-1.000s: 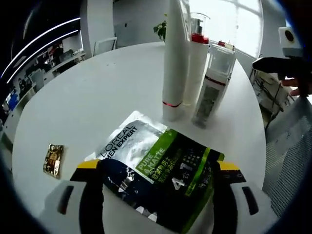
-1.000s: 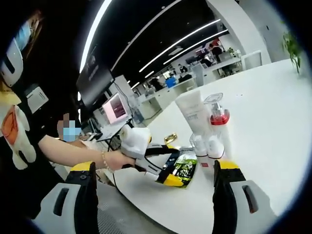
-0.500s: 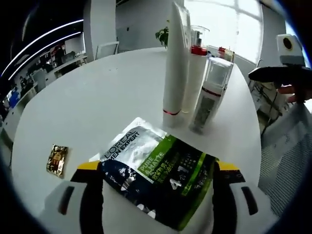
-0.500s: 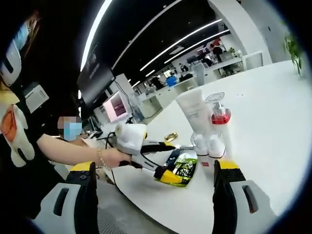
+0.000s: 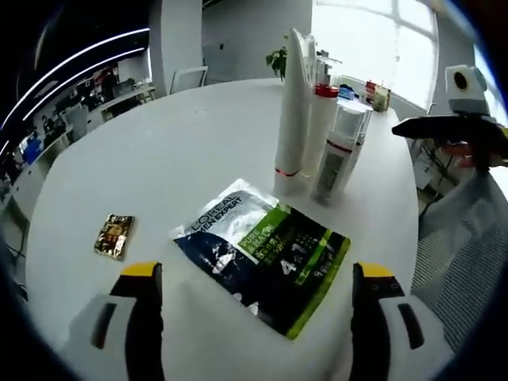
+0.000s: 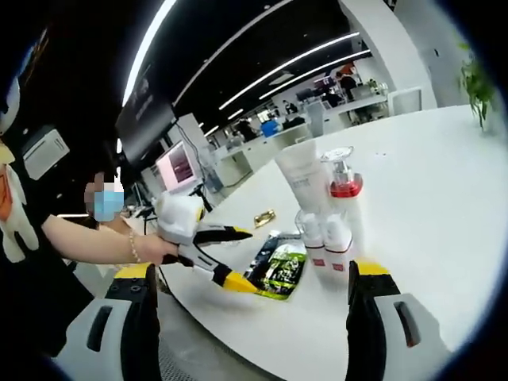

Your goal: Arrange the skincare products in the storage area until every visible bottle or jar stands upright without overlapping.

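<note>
**Left tool backs off the sachet, jaws spread**

Since a second ago the left tool (image 5: 251, 298) has let go of the sachet (image 5: 262, 258) and drawn back; the pouch that sat between its jaws now lies flat on the table (image 5: 159, 159), just ahead of the yellow tips. Its jaws stand wide apart and empty. The right tool (image 6: 251, 294) hangs spread as well, gripping nothing, well back from the products.

The sachet looks like thin foil: light, limp and slick, likely to buckle if pinched mid-panel. A sealed edge would probably give the surest hold. Its long axis runs diagonally in the left gripper view, the silver end toward the far left, the green end toward the near right.

Beyond it the white tube (image 5: 292, 119), the red-collared pump bottle (image 5: 319, 127) and a clear-capped bottle (image 5: 340, 151) stand upright, close together. A small gold packet (image 5: 115, 235) lies apart to the left.
</note>
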Demonstrator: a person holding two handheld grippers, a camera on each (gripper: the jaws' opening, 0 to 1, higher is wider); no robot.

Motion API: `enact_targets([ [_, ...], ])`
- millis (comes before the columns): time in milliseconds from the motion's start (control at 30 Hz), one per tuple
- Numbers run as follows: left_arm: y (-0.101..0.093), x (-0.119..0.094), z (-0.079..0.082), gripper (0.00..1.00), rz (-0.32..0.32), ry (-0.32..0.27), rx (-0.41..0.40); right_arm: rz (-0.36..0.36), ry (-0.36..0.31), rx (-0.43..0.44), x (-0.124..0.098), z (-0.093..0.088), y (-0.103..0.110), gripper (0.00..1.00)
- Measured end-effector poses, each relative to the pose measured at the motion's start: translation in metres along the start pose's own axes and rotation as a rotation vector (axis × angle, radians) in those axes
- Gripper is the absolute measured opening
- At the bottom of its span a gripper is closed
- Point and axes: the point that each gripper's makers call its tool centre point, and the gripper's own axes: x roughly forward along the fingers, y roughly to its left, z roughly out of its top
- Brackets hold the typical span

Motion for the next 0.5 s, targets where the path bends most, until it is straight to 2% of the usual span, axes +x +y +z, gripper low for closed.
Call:
enact_targets([
  [33,0.0,-0.007,-0.004,0.94,0.007,-0.002,-0.008,-0.004,-0.016,0.016,-0.001,0.003,-0.001,1.0],
  [167,0.007,-0.014,-0.011,0.95,0.029,-0.015,-0.047,-0.012,-0.03,0.026,-0.003,0.005,-0.002,1.0],
  [367,0.009,-0.032,-0.017,0.96,0.054,-0.029,-0.094,-0.034,-0.008,0.014,-0.003,0.0,-0.007,1.0],
  [500,0.008,-0.05,-0.016,0.97,0.074,-0.061,-0.137,-0.045,-0.01,0.02,-0.003,0.0,-0.011,1.0],
])
